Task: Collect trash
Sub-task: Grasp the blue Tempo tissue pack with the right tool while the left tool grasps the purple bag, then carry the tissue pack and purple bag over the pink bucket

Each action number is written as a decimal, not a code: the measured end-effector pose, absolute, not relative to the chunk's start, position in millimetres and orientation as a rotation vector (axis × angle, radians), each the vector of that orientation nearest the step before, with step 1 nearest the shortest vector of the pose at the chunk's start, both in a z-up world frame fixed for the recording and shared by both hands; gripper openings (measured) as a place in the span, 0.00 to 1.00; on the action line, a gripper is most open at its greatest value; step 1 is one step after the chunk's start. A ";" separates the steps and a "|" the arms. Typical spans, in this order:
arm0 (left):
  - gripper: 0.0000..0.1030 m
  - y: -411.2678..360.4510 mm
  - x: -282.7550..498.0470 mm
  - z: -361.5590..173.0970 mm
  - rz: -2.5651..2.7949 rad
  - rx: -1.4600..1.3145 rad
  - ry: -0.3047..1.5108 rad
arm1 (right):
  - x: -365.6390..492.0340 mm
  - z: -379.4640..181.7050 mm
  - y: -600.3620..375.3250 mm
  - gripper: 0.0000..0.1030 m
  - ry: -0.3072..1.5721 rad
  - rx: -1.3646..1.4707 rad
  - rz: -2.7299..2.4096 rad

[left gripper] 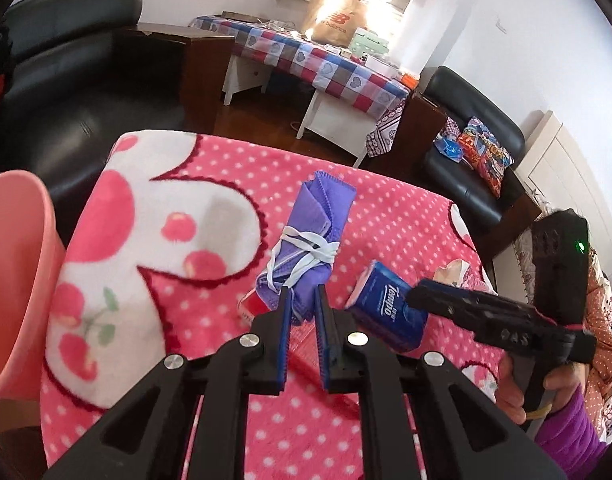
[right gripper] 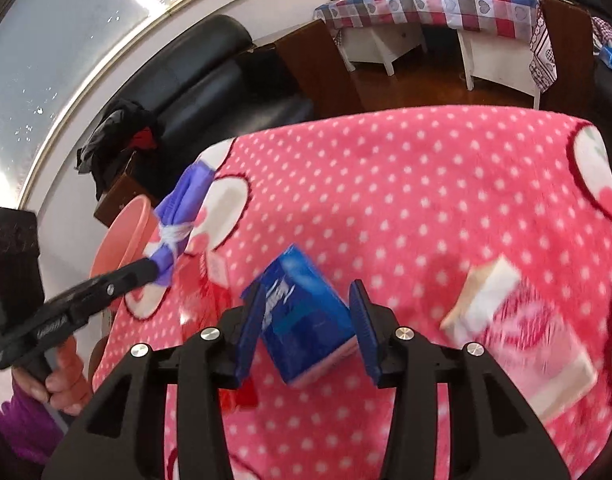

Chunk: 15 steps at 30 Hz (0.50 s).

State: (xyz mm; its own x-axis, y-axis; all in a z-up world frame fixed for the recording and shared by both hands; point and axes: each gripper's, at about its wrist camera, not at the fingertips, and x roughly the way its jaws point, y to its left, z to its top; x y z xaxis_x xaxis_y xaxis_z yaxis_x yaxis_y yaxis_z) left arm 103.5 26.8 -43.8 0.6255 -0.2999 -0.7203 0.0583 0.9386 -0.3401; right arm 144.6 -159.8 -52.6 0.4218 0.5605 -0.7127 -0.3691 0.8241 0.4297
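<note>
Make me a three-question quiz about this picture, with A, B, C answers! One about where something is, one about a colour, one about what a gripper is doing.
1. Where is the pink bin?
A. Beyond the blanket's edge, on the left gripper's side
B. On the checked table
C. On the black sofa

2. What colour is the tissue pack?
A. Green
B. Blue
C. Yellow

3. What is the left gripper doing?
A. Holding nothing
B. Holding the bin
C. Clamped on the purple cloth bundle

Answers:
1 A, the bin sits past the edge of the pink blanket.
2 B, its wrapper is blue.
3 C, the bundle's end is pinched between the fingers.
</note>
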 end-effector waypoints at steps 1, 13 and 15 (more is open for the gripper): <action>0.10 28.5 100.7 -43.4 -0.205 -0.298 0.871 | 138.2 -52.8 -158.4 0.43 0.972 0.211 0.589; 0.10 41.4 78.2 -38.5 -0.178 -0.296 0.844 | 100.6 -65.9 -143.2 0.54 0.911 0.166 0.496; 0.10 42.5 75.3 -38.9 -0.177 -0.296 0.842 | 97.3 -65.4 -139.3 0.54 0.903 0.154 0.484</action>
